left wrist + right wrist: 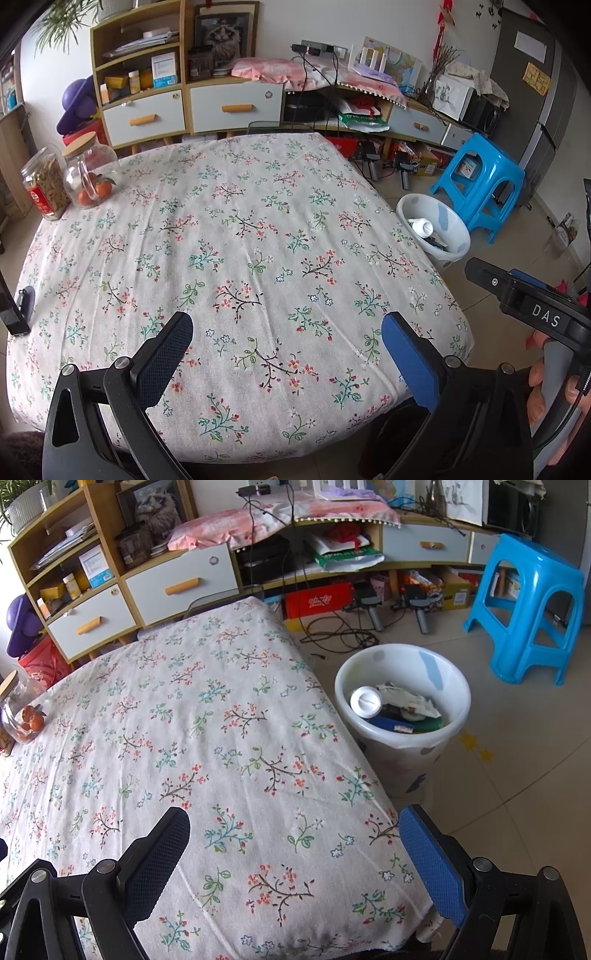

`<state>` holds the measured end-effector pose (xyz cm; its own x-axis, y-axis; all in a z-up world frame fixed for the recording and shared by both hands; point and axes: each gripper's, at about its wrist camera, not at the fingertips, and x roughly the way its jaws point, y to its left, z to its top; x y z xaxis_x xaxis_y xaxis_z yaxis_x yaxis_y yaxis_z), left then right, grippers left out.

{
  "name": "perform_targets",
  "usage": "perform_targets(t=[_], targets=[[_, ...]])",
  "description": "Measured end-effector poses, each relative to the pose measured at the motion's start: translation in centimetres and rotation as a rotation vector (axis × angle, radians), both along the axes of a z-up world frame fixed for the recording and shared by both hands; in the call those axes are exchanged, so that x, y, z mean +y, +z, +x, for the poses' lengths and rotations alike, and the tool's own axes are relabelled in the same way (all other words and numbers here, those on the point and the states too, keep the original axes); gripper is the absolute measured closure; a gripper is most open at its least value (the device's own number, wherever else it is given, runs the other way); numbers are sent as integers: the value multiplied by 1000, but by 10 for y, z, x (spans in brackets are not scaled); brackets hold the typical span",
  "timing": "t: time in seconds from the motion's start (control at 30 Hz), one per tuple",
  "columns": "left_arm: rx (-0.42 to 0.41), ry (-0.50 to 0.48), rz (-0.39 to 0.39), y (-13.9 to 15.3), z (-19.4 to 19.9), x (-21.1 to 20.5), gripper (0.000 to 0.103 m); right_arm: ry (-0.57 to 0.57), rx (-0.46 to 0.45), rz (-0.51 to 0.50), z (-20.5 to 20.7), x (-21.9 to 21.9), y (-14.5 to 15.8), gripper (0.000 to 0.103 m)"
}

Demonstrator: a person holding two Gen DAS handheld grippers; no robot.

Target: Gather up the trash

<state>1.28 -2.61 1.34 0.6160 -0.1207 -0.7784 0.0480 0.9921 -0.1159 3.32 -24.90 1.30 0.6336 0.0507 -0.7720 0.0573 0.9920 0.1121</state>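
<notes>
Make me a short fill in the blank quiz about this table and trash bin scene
1. Both the left gripper and the right gripper hang ____, holding nothing.
2. The white bin stands on the ____ beside the table.
3. The plastic stool is coloured ____.
4. The jar holding orange fruit has a ____ lid.

Missing words: open; floor; blue; wooden

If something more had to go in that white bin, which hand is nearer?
Right, probably. The bin stands on the floor just past the right gripper; from the left gripper it lies farther off. Both are open and empty.
</notes>
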Motion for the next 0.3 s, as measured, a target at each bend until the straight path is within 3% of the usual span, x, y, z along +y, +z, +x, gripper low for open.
perform_targets(t=[0.3], targets=[[26,-6,-18,-2,3,5,0,-9,1,-5,0,0,0,7]])
